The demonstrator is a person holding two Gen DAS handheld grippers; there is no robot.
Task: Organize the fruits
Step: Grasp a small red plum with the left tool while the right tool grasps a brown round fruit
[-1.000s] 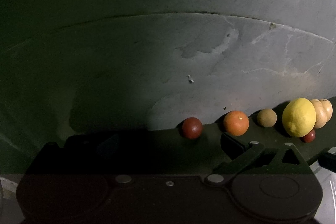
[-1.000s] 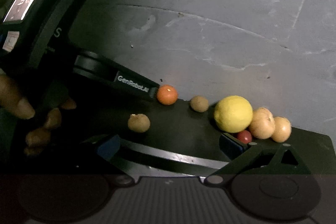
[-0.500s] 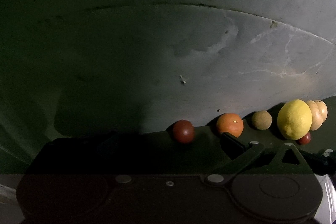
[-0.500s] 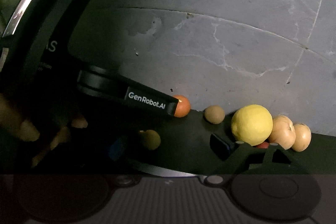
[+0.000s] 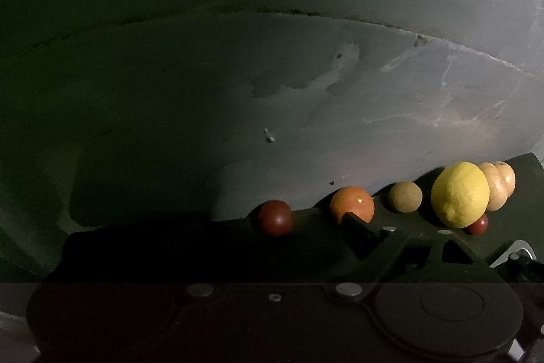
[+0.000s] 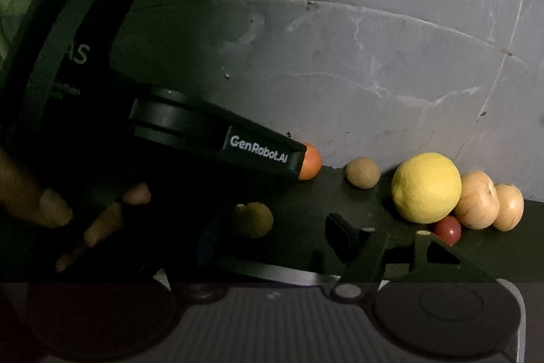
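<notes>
Fruits line the back edge of a dark table: a dark red fruit (image 5: pixel 275 217), an orange (image 5: pixel 352 204), a brown round fruit (image 5: pixel 405 196), a lemon (image 5: pixel 459 194), two tan fruits (image 5: pixel 498 186) and a small red one (image 5: pixel 477 224). My left gripper (image 5: pixel 272 228) is open, with the dark red fruit centred just ahead of its jaws; its left finger is lost in shadow. In the right wrist view, the left gripper's finger (image 6: pixel 258 148) reaches the orange (image 6: pixel 309 162). My right gripper (image 6: pixel 275 242) is open, a shadowed yellowish fruit (image 6: pixel 253 220) just ahead between its fingers.
A cracked grey wall (image 5: pixel 306 91) rises directly behind the fruit row. A person's hand (image 6: pixel 51 210) holds the left gripper at the far left of the right wrist view. The lemon (image 6: pixel 426 187) and tan fruits (image 6: pixel 476 199) cluster at the right.
The left gripper has shifted so the dark red fruit slid from right of centre to centre. The right gripper moved closer, and the left gripper's shadow now covers the yellowish fruit.
</notes>
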